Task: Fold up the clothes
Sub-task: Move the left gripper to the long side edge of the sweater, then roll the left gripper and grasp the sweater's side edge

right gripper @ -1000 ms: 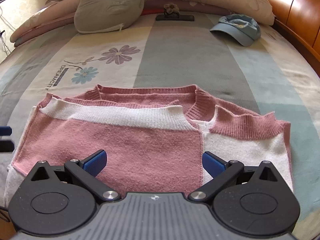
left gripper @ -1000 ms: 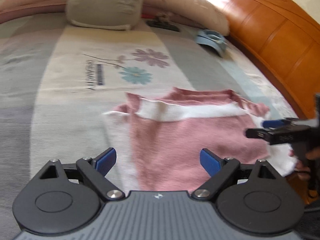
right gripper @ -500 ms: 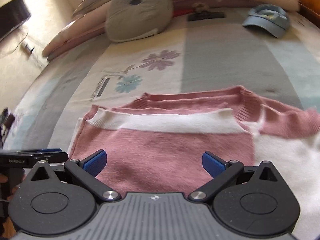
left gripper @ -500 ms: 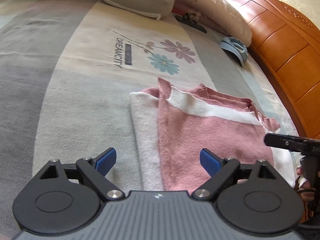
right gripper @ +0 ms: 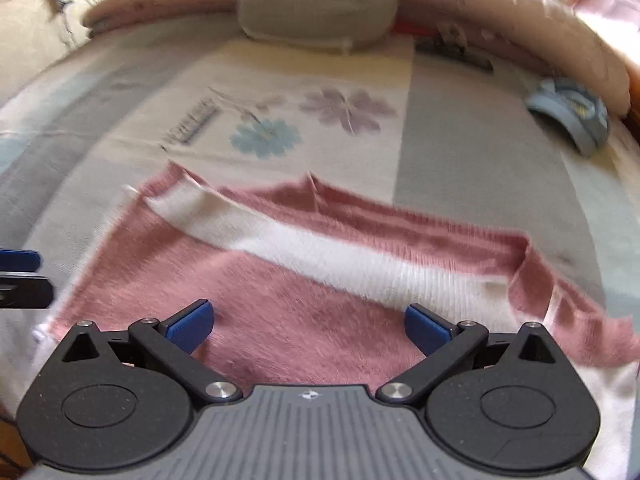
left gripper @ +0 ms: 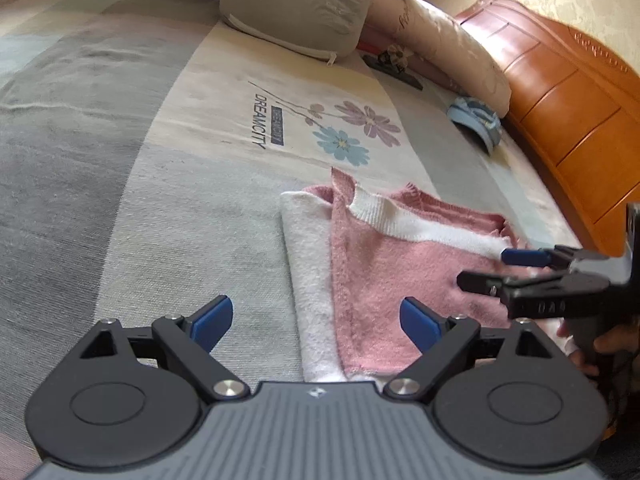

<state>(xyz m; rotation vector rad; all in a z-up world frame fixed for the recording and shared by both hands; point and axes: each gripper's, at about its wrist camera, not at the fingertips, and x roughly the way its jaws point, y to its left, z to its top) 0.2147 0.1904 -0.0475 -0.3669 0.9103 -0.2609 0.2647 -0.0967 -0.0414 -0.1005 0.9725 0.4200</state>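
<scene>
Since the earlier frame both views have swung leftward over the bed (left gripper: pixel 120 200), where the soft, light pink-and-white knitted sweater (left gripper: pixel 400 280) lies partly folded beyond both wide, empty jaws, best pinched at its thick layered edge just ahead.

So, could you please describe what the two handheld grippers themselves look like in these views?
Both match. The left gripper and right gripper each have a ribbed dark grey body bearing a small star-like mark, two black round housings, black linkage arms with silver screws, and blue finger pads. From the side, the right gripper shows raised lettering, too blurred to read.
</scene>
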